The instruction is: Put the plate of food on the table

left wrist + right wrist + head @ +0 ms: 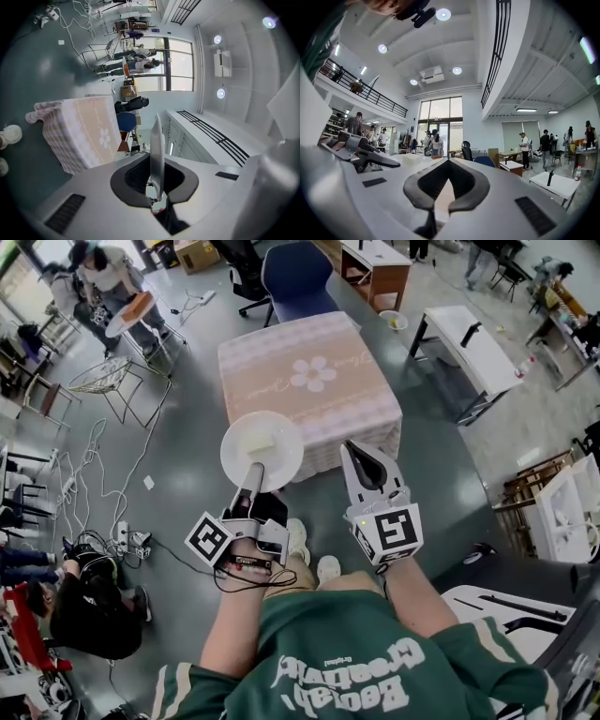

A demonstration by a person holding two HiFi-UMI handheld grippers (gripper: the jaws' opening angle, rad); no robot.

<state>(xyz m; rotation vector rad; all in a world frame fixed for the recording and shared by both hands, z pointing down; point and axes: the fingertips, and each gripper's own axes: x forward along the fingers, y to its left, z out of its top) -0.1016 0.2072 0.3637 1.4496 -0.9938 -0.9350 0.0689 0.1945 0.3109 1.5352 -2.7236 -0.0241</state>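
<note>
Left hand-held gripper [252, 482] is clenched on the near rim of the plate [264, 454]. The left gripper view shows both jaws pressed on that rim [157, 187], with the plate [156, 145] seen edge-on between them. From this hand-held gripper the plate lies at 12 o'clock and is carried roughly level.

It is a round white plate, and the food [259, 438] on it is 1 pale yellowish block sitting a little off centre toward 11 o'clock. In the head view the plate overlaps the near left corner of the bench [361, 413]. Whether it touches the cloth cannot be told.

Right hand-held gripper [353, 448] hangs just beside the plate, at its 3 o'clock, apart from it. Its jaws are closed tip to tip [448, 163] and grasp nothing.

The bench stands at 12 o'clock from both grippers. It is draped in a pink checked cloth with 1 white flower printed in the middle, and its top is bare.

Around it, from the left:
- A person [84, 610] sits on the floor at 8 o'clock.
- Cables [94, 474] trail across the grey floor at 9 o'clock.
- A wire chair [103, 381] stands at 10 o'clock.
- The wearer's 2 shoes [298, 540] show under the grippers.
- A blue chair [295, 277] stands behind the bench at 12 o'clock.
- A white table [478, 348] stands well apart at 2 o'clock.
</note>
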